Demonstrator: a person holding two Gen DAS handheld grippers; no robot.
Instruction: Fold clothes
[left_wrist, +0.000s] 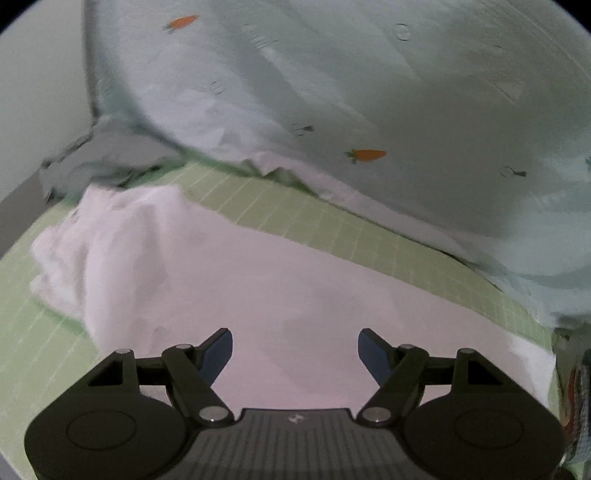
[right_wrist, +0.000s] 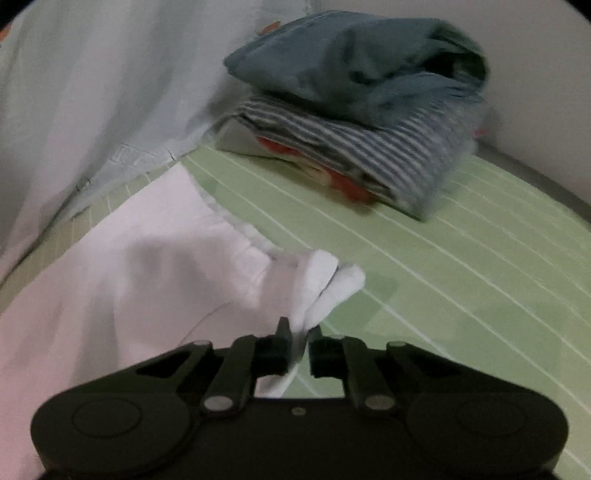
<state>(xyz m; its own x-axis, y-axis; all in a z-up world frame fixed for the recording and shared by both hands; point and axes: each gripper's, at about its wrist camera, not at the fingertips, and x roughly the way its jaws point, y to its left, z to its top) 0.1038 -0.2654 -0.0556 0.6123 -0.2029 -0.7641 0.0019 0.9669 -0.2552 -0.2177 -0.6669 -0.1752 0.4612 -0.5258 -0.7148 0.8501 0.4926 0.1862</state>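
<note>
A white garment (left_wrist: 229, 280) lies spread on the green checked sheet (left_wrist: 332, 229), with a bunched part at its left. My left gripper (left_wrist: 295, 350) is open and empty, hovering over the garment's near part. In the right wrist view the same white garment (right_wrist: 147, 258) lies at the left. My right gripper (right_wrist: 300, 345) is shut on a bunched edge of the white garment (right_wrist: 325, 284), which sticks up between the fingers.
A pale green quilt with carrot prints (left_wrist: 369, 92) lies behind the garment. A grey cloth (left_wrist: 107, 155) sits at the far left corner. A stack of folded clothes, blue on top of striped (right_wrist: 354, 122), stands on the sheet (right_wrist: 480, 277) by the wall.
</note>
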